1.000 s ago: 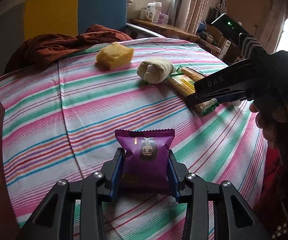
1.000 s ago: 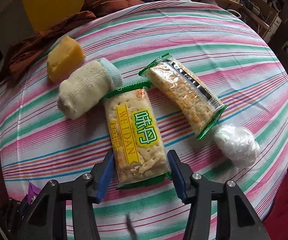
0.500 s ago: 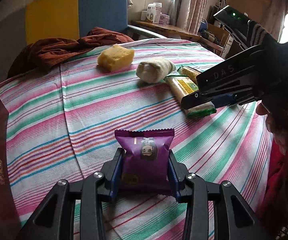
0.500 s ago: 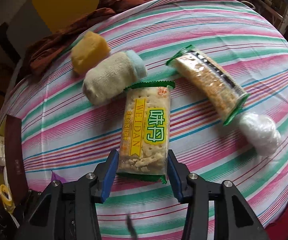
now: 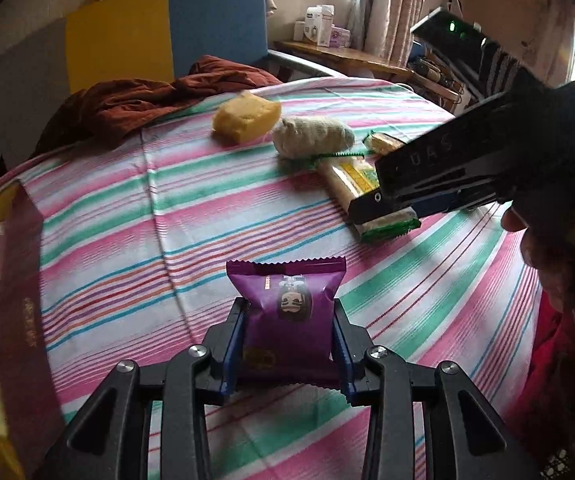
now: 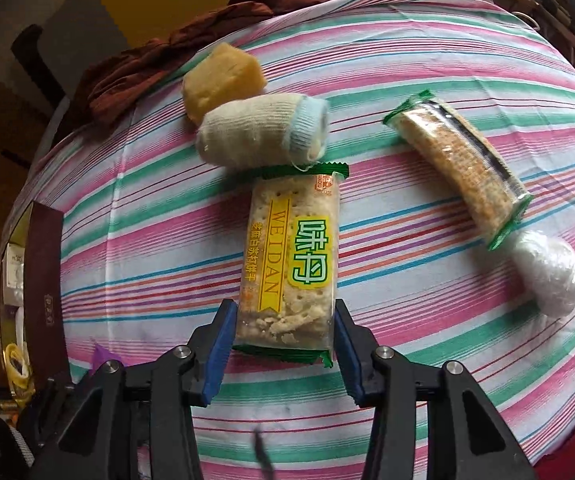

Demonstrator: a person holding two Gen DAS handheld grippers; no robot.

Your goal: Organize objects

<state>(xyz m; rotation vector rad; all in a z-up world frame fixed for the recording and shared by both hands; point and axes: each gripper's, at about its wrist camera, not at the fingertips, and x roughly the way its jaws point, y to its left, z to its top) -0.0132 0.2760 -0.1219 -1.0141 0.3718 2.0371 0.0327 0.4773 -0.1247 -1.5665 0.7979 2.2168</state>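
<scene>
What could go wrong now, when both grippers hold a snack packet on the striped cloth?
1. The right gripper pinches the cracker packet, whose near-end crackers already look crumbled; squeezing may break more.
2. The packet's far end touches the rolled sock, so lifting could drag or roll it.
3. The left gripper grips the puffy purple packet, which may slip or get crushed.

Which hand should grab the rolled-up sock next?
Probably neither yet: the left gripper holds the purple snack, the right gripper the cracker pack. Right sits nearer the sock.
</scene>
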